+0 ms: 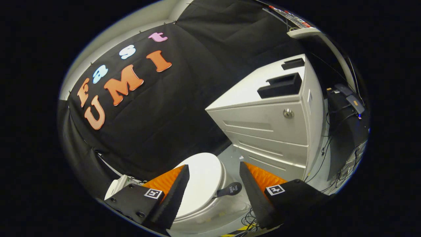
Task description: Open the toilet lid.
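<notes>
Toilet lid (202, 181) lies closed and flat on the bowl, just ahead of the claw (213, 177) and below it, showing in the gap between the two fingers. The claw's fingers stand wide apart and hold nothing; the left one crosses the lid's near left edge in the view, while the right one sits off to the lid's right, past a small dark tab (230, 190) that sticks out from the lid's right rim. That tab looks like the natural place to catch, and it lies nearer the right finger than the left. The lid's long axis runs away from the claw toward the cloth wall, so its hinge is likely at the far end, and I judge the lift must start at the near rim or the tab. Beyond the toilet to the right stands a white drawer cabinet (269, 125), with cables (324, 151) trailing down its far side.
</notes>
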Available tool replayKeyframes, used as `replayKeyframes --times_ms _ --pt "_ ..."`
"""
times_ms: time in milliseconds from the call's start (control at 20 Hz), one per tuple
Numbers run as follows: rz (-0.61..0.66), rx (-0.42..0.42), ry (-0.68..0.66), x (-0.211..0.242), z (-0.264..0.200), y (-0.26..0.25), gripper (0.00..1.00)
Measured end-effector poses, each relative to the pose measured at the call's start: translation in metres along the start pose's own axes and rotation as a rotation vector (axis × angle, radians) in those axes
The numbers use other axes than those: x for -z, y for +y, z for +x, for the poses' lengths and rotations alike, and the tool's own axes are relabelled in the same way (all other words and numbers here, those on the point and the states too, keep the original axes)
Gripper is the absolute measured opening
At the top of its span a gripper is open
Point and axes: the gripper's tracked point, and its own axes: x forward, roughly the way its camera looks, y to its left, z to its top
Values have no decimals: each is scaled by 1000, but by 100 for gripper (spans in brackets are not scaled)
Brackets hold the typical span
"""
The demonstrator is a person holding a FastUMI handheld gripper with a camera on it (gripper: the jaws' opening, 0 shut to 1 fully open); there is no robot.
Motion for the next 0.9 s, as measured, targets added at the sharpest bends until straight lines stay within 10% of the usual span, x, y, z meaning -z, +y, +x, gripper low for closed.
replayKeyframes --times_ms 900 --pt "373 80 280 118 49 -65 82"
